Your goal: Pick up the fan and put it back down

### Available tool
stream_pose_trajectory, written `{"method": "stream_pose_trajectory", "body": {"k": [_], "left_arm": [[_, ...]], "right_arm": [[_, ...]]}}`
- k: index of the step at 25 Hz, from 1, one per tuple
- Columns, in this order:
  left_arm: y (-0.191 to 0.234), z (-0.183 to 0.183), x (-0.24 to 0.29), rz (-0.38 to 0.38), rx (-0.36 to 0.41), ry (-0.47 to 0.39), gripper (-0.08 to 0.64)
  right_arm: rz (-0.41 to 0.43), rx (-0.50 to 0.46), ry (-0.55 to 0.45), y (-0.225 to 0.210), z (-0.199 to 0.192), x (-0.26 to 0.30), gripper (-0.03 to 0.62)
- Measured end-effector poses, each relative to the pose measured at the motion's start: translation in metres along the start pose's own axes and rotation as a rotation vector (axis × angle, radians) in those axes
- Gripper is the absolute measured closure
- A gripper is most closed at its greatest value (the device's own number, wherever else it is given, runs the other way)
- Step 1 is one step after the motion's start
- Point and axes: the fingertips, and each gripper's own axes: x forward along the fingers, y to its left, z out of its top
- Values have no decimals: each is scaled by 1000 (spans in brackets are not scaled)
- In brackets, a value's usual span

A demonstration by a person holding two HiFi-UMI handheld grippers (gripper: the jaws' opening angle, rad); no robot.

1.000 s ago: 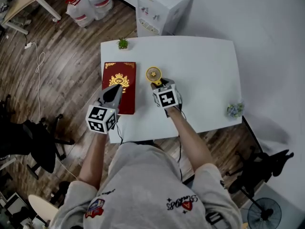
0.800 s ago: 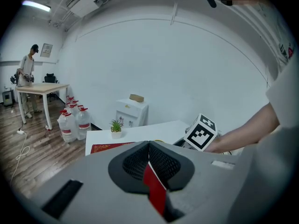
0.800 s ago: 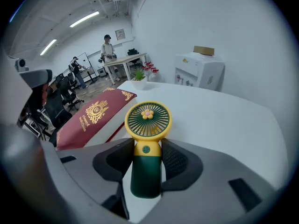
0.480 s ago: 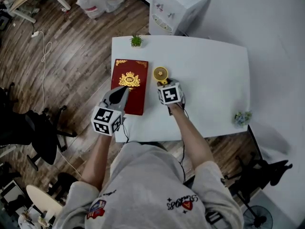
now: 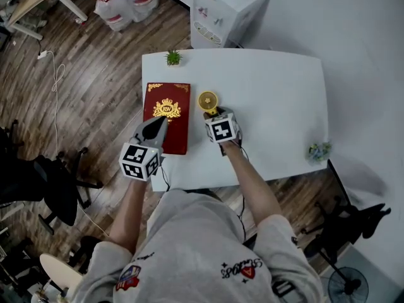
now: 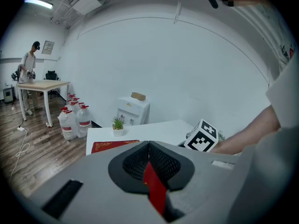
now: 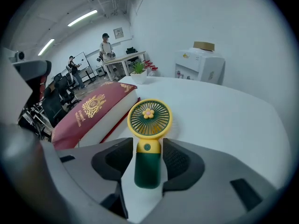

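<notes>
Right gripper (image 7: 147, 144) was held steeply down over the white rectangular worktop (image 5: 271, 100). Its jaws had just been opening and stood narrowly apart, with the dark green handle of the small yellow-and-green, round-headed plastic fan (image 7: 149, 118) between them and thin gaps on either side. The fan was set upright on the worktop, just beside the red hardcover book with a gold crest (image 5: 167, 120). Left gripper (image 6: 148, 144) was held closed and empty above that book.

A topple was judged the main risk. The fan's base looked narrow, so the fan could be tipped toward the book or laid flat if one pad were dragged along the handle, or if the round head were caught as the gripper was drawn back.

Counted were one worktop, one book, two grippers, one fan and two small potted plants, one green (image 5: 173, 58) and one bluish (image 5: 319, 150).
</notes>
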Motion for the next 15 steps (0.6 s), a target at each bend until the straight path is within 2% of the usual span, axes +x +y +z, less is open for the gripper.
{"method": "stream_pose_trajectory", "body": {"k": [3,6,10,12,15], "left_arm": [[-7,2,1,-11,8,-6,557],[-17,5,-1,-23,18,-19,555],[-31,12,-9,-32,39,-35,555],[-38,15,-16,-35,49,-43,557],[-50,21,-27,-38,68,-59,555]], "right_arm": [[6,19,-45,1,1,-16,371],[3,56,-72,0,-8,-36,379],[-57,73,-253,-15,7,-78,474],[-76,85,-317,-20,10,-102,541],[-97,94,-370,-22,9,-134,571]]}}
